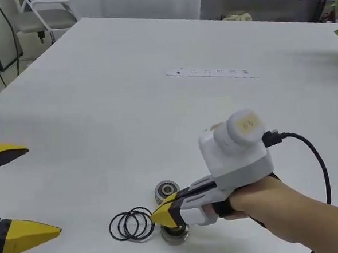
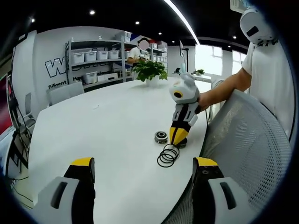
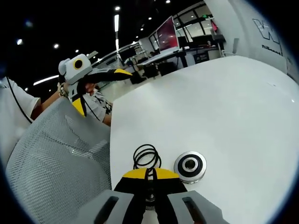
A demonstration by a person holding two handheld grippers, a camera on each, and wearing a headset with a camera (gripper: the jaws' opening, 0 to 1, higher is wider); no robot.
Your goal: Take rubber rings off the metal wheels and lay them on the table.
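Right hand-held gripper [image 1: 157, 215] pressed together over a metal wheel [image 1: 175, 234], left hand-held gripper [image 1: 44, 190] spread wide

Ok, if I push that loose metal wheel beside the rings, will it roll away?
Probably not: the metal wheel lies flat on the table, so it should slide. It looks solid, likely heavy for its size. The smooth table may let it skid.

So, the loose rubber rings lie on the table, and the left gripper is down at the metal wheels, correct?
Not the left: the right gripper is down at the metal wheels, beside the rubber rings, as the right gripper view shows.
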